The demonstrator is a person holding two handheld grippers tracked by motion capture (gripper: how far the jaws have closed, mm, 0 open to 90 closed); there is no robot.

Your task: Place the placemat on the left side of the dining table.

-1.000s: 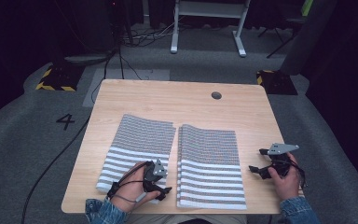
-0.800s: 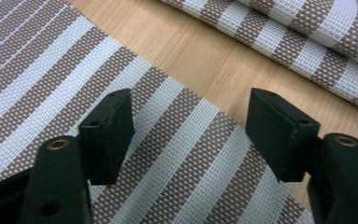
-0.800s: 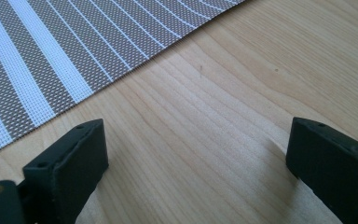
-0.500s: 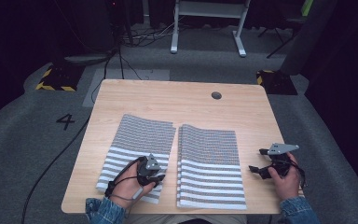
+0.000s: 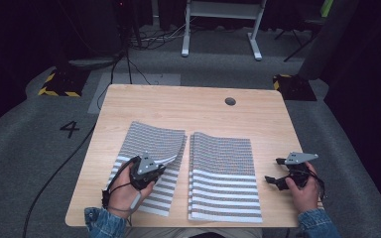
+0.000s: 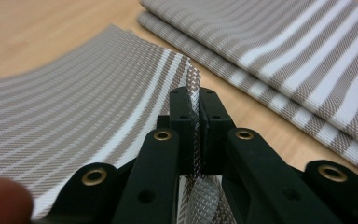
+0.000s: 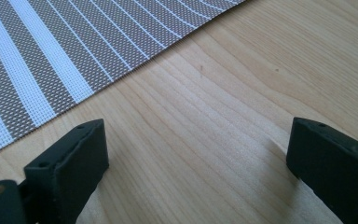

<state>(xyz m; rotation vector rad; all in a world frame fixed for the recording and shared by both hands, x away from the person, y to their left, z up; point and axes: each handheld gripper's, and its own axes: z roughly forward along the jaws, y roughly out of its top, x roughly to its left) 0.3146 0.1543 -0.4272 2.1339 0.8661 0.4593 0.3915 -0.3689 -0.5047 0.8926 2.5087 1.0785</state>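
Blurred fingertip [image 6: 2, 203] cut off, frame corner.

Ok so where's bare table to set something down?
Bare wood runs along the far edge around the round cable hole, and on the light wooden table right of the striped woven mat stack. Crowded: left striped mat, pinched by left claw.

Wooden table [image 5: 178, 104] with two striped mats.
Left mat [image 5: 146, 144] lies lower centre-left, right mat [image 5: 223, 173] just beside it; round hole [image 5: 230, 101] upper right.
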